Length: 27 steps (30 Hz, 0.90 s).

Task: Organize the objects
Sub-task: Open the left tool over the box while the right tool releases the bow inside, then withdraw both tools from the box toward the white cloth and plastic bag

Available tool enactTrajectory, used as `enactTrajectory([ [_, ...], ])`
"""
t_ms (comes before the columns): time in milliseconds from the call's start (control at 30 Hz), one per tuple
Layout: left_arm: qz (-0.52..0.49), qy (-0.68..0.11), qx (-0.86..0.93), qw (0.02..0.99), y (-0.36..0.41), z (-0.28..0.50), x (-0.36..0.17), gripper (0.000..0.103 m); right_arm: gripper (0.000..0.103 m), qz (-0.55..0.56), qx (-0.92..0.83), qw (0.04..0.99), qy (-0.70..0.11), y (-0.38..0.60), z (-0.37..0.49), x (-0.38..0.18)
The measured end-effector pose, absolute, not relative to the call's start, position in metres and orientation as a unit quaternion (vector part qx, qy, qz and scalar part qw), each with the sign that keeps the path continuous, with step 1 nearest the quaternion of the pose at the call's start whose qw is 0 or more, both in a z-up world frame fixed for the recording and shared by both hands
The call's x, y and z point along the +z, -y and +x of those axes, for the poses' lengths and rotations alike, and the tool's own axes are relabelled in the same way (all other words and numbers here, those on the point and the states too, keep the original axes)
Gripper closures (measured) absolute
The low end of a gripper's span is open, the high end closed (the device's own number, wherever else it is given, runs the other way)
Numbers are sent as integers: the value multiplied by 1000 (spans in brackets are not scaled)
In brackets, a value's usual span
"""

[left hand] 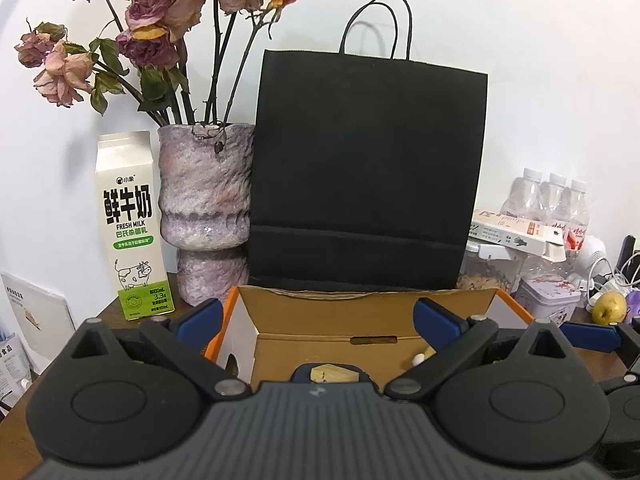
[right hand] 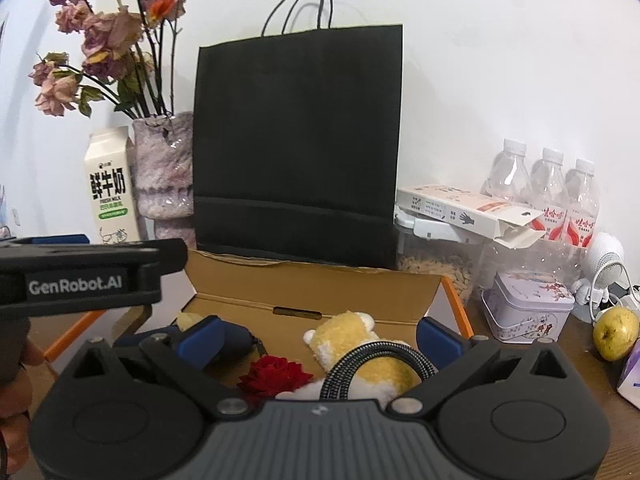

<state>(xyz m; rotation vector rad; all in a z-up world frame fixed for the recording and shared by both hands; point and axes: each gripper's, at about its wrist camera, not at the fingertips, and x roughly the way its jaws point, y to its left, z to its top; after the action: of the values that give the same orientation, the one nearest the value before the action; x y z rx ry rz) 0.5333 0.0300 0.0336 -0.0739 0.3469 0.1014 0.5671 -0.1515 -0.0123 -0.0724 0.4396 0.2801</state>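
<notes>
While both claws hang over the open cardboard box (right hand: 316, 292), neither has hold of anything. The left claw (left hand: 318, 316) stands spread wide, its blue pads apart above the box's left half, with nothing pressed between them. The right claw (right hand: 320, 334) is spread just as wide over the box's right half. Below and between its pads lie a yellow-and-white plush toy (right hand: 352, 344), a coiled braided cable (right hand: 372, 360) draped over the toy, and a red rose head (right hand: 276, 376) just left of them, all inside the box and untouched by the pads. A dark blue object (right hand: 236, 340) sits at the box's left end, too hidden to identify. Behind the box, a black paper bag (left hand: 368, 168) stands upright against the wall, with a vase of dried roses (left hand: 206, 208) and a milk carton (left hand: 130, 224) to its left on the surface. A pear (right hand: 615, 332) rests to the right, near a small tin (right hand: 528, 308).
</notes>
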Motion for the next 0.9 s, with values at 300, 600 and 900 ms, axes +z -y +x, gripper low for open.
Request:
enactTrajectory([
  [300,-44,-165,55,984,-38,511,41,0,0,-38,146,969,-197,153,544,1],
  [600,-41,-177,56,982,-49,488,36,0,0,-50,154,970,-184,157,512,2],
  [900,-42,-178,55,982,-57,457,37,0,0,-62,163,968,-179,161,479,-5],
])
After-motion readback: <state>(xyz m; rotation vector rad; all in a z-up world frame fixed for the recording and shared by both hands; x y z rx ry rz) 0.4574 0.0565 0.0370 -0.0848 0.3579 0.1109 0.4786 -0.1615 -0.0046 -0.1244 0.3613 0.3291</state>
